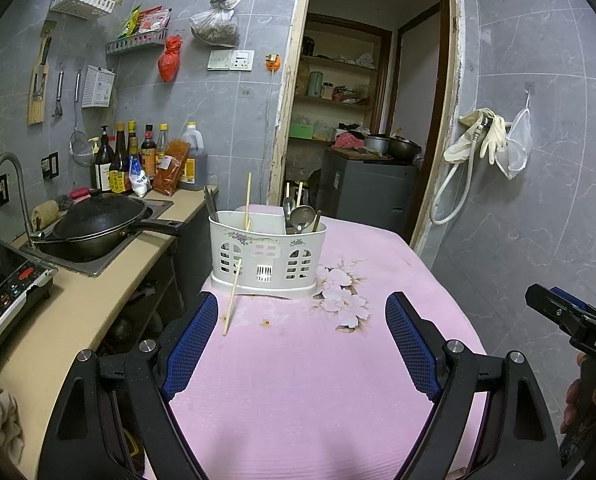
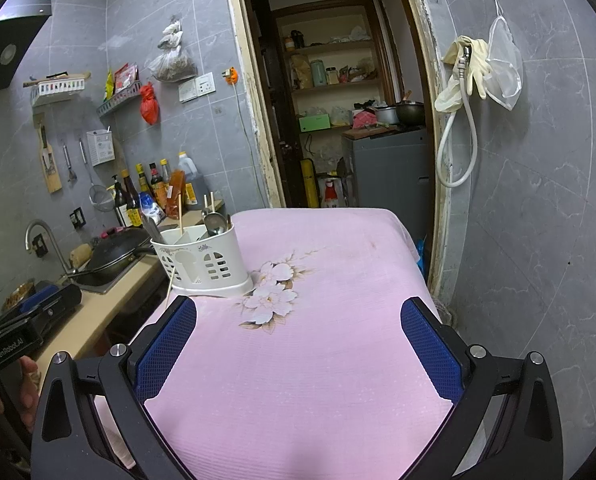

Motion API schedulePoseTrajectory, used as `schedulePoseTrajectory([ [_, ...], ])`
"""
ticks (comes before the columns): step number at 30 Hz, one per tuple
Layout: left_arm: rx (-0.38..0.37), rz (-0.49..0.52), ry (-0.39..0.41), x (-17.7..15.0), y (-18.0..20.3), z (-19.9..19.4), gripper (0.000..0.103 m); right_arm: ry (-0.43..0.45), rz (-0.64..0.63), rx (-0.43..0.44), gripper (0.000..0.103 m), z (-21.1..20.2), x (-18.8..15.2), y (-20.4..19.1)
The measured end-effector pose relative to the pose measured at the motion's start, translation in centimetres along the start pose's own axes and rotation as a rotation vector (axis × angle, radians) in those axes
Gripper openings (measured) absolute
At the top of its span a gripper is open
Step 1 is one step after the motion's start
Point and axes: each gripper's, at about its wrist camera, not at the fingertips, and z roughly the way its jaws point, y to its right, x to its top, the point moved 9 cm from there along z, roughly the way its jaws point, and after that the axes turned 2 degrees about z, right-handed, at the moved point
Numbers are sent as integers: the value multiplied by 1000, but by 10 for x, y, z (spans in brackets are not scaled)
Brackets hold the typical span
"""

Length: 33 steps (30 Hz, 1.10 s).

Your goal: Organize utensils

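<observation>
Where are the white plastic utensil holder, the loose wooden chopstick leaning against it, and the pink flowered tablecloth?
white plastic utensil holder (image 1: 268, 258), left wrist view, front wall.
loose wooden chopstick (image 1: 232, 300), left wrist view, mid-shaft.
pink flowered tablecloth (image 2: 317, 360), right wrist view, bare middle.

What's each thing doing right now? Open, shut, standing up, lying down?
left gripper: open, empty
right gripper: open, empty
utensil holder: upright on the pink cloth
loose chopstick: outside, leaning against the holder's front
spoons: standing in the holder
wok: sitting over the sink
</observation>
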Motion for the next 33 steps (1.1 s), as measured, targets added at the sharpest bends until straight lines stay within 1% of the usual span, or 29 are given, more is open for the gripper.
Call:
schedulePoseTrajectory([
  [33,0,3,-3,0,-2,1,82,-3,3,3,103,1,1,0],
])
